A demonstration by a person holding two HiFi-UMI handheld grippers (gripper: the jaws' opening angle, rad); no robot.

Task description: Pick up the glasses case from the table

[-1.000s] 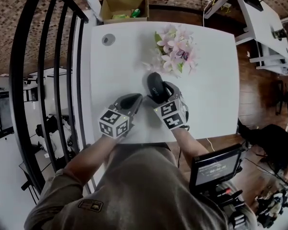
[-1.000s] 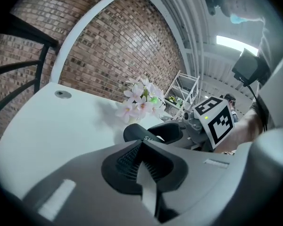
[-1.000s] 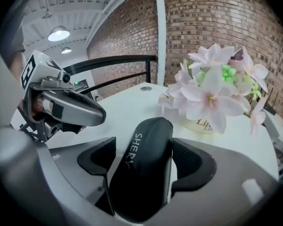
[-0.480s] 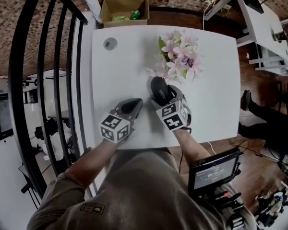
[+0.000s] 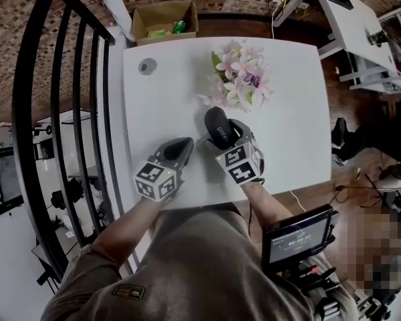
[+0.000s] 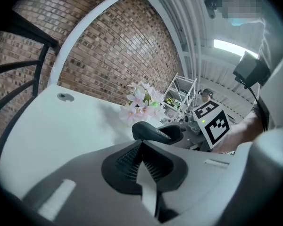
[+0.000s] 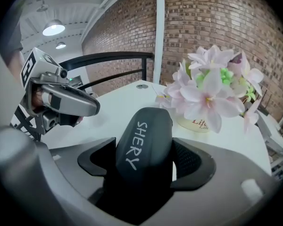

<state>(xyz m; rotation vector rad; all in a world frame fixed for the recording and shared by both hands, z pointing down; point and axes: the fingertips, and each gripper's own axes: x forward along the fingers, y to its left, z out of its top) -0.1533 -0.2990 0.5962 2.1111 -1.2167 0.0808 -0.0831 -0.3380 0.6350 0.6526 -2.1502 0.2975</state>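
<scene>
Head view, table: a white table point(image 5: 287, 99) runs from the person's lap to a far brick wall, with a black railing point(image 5: 60, 112) along its left side.
Head view, glasses case: the dark glasses case point(image 5: 216, 121) sits at mid-table, just near of the pink flowers point(image 5: 240, 79), in the grip of the right gripper point(image 5: 223, 136).
Head view, left gripper: the left gripper point(image 5: 184, 145) is over the near table edge, just left of the case and apart from it.
Head view, far end: a cardboard box point(image 5: 164, 20) stands on the floor beyond the table.
Left gripper view, jaws: pressed together, with nothing between them.
Left gripper view, beyond: the case point(image 6: 155, 132) lies ahead and slightly right, the flowers behind it.
Right gripper view, jaws: clamped on either side of the case point(image 7: 144, 145), which bears the white lettering "SHERY".
Right gripper view, surroundings: the flowers point(image 7: 212, 88) stand just beyond on the right and the left gripper point(image 7: 66, 102) on the left. It is unclear whether the case clears the table top.
</scene>
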